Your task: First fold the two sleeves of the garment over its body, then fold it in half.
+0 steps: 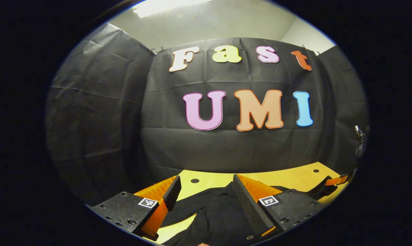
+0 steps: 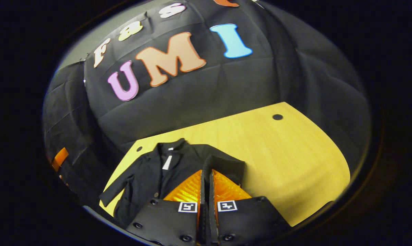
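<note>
1. Left claw (image 1: 203,187) sitting wide open, hanging low over the yellow surface (image 1: 294,177) with the black jacket (image 1: 212,212) lying right under and between its fingers.
2. Not gripping anything there, just fabric spreading out below the gap.
3. Right claw (image 2: 206,171) looking pinched nearly shut, fingers almost touching, with the tips sitting at a raised edge of jacket (image 2: 164,167) cloth; honestly can't tell whether it's actually clamping that fold or just resting on it.
4. Jacket lying on the near left part of the surface (image 2: 277,153) in the right gripper view, collar pointing toward the black booth wall (image 2: 192,99), one sleeve (image 2: 117,188) trailing off toward the surface's left edge.
5. Small white tag (image 2: 167,163) showing inside the collar.
</note>
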`<state>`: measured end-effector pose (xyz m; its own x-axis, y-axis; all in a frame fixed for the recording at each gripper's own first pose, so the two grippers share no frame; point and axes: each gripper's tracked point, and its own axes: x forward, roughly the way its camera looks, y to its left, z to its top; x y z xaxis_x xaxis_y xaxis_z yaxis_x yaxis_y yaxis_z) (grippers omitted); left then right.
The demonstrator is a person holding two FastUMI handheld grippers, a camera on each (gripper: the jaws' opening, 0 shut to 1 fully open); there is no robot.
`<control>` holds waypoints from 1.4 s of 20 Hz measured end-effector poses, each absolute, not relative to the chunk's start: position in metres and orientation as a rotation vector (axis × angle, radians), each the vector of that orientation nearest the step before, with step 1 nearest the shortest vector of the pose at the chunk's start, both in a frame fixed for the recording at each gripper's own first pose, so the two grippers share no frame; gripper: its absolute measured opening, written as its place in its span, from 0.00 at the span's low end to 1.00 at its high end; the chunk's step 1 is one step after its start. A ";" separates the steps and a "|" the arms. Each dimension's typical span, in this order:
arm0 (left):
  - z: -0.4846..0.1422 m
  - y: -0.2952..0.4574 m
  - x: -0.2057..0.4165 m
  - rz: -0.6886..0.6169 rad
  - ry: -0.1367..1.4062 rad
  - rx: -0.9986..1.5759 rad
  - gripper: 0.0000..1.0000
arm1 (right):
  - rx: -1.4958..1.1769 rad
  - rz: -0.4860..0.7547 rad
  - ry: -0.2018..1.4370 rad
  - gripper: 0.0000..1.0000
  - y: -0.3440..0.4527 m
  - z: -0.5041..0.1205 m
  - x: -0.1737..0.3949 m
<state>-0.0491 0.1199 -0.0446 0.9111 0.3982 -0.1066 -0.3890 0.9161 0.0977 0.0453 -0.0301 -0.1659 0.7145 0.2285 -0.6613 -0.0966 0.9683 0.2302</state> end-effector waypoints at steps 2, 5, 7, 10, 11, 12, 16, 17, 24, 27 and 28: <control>-0.047 0.137 -0.061 0.437 0.131 0.072 0.92 | 0.155 0.225 0.737 0.07 -0.001 -0.160 0.054; -0.051 0.160 -0.077 0.475 0.139 0.080 0.92 | 0.111 0.306 0.691 0.07 0.048 -0.141 0.057; -0.052 0.174 -0.087 0.497 0.143 0.078 0.96 | 0.110 0.361 0.680 0.07 0.084 -0.133 0.056; -0.055 0.194 -0.102 0.526 0.146 0.076 0.92 | 0.101 0.441 0.682 0.07 0.139 -0.138 0.055; -0.058 0.202 -0.106 0.535 0.149 0.079 0.92 | 0.095 0.467 0.687 0.03 0.155 -0.139 0.055; -0.061 0.210 -0.109 0.545 0.157 0.081 0.96 | 0.089 0.493 0.693 0.07 0.173 -0.141 0.054; -0.077 0.242 -0.124 0.583 0.188 0.078 0.96 | 0.063 0.569 0.725 0.07 0.232 -0.157 0.048; -0.081 0.251 -0.129 0.591 0.196 0.077 0.96 | 0.056 0.581 0.733 0.07 0.244 -0.162 0.046; -0.112 0.298 -0.144 0.626 0.266 0.080 0.94 | 0.135 0.672 0.725 0.33 0.324 -0.161 0.039; -0.130 0.314 -0.148 0.641 0.299 0.076 0.96 | 0.127 0.628 0.627 0.92 0.323 -0.139 0.058; -0.135 0.318 -0.149 0.644 0.311 0.071 0.96 | 0.125 0.618 0.614 0.97 0.321 -0.136 0.062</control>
